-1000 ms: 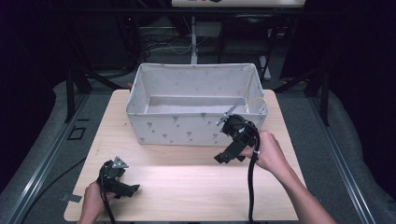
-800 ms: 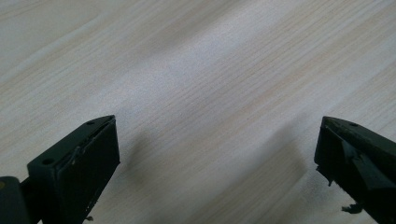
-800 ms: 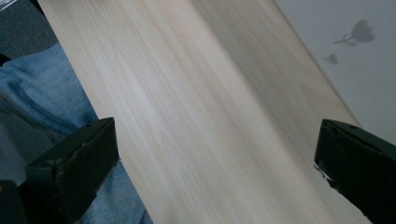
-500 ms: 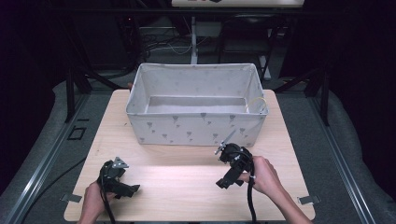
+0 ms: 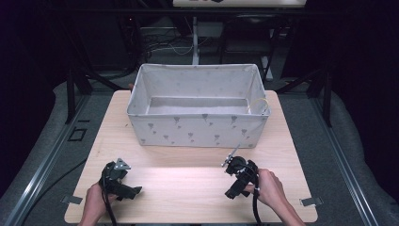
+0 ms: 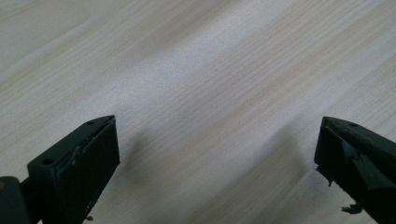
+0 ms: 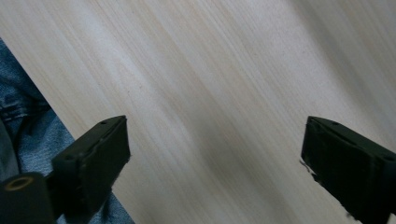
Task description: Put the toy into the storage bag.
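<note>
Both black hand-held grippers rest low over the pale wooden worktop [image 5: 188, 160], left hand-held gripper [image 5: 134, 190] and right hand-held gripper [image 5: 231, 193] each with jaws spread wide, empty. A grey patterned fabric bin [image 5: 197, 129] stands behind them.

High view: table [image 5: 188, 155] lit from above, surroundings near black; picture soft, slightly grainy. Pale glare band across wood in front of bin [image 5: 197, 129]. Bin interior evenly lit, faint shade under its near wall. Gripper views: wood grain fairly sharp, jaws close up and blurred, soft shadows beside each jaw, bright wash mid-frame.
</note>
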`<state>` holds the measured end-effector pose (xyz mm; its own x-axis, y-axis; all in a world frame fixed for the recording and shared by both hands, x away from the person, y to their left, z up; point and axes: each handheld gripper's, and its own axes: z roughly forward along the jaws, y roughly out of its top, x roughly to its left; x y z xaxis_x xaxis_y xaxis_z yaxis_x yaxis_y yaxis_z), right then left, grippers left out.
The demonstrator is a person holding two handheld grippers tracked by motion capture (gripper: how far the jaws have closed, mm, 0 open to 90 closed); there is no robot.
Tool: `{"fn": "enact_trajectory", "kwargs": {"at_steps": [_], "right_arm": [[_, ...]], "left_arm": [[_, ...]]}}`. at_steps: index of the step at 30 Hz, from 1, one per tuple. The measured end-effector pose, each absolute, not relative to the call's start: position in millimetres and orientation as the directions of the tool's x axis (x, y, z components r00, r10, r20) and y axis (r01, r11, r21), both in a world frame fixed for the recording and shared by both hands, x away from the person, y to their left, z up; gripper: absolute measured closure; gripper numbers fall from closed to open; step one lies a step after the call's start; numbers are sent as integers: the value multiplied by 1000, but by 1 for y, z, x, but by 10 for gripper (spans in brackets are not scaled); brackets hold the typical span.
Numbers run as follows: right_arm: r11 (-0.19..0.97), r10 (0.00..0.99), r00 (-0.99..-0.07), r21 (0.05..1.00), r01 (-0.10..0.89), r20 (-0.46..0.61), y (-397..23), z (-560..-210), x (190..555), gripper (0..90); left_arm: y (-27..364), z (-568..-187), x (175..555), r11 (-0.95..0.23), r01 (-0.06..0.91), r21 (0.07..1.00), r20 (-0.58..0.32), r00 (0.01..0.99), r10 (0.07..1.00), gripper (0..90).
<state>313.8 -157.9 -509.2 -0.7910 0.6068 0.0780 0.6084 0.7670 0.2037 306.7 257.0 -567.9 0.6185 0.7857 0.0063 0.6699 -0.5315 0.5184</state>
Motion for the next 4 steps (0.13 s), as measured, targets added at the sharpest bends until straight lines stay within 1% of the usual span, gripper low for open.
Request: {"fn": "enact_trajectory", "kwargs": {"at_steps": [1,2,4], "right_arm": [[763,613,-786,200,615,78,-158,-511,313,106],[767,614,-786,181,616,71,-157,-512,313,112],[770,617,-785,174,615,44,-156,-515,312,125]], "left_arm": [[257,-568,306,-529,670,521,5,617,787,3],[257,-568,306,-525,671,523,2,615,788,3],[257,-568,307,-528,669,523,5,617,787,3]]}}
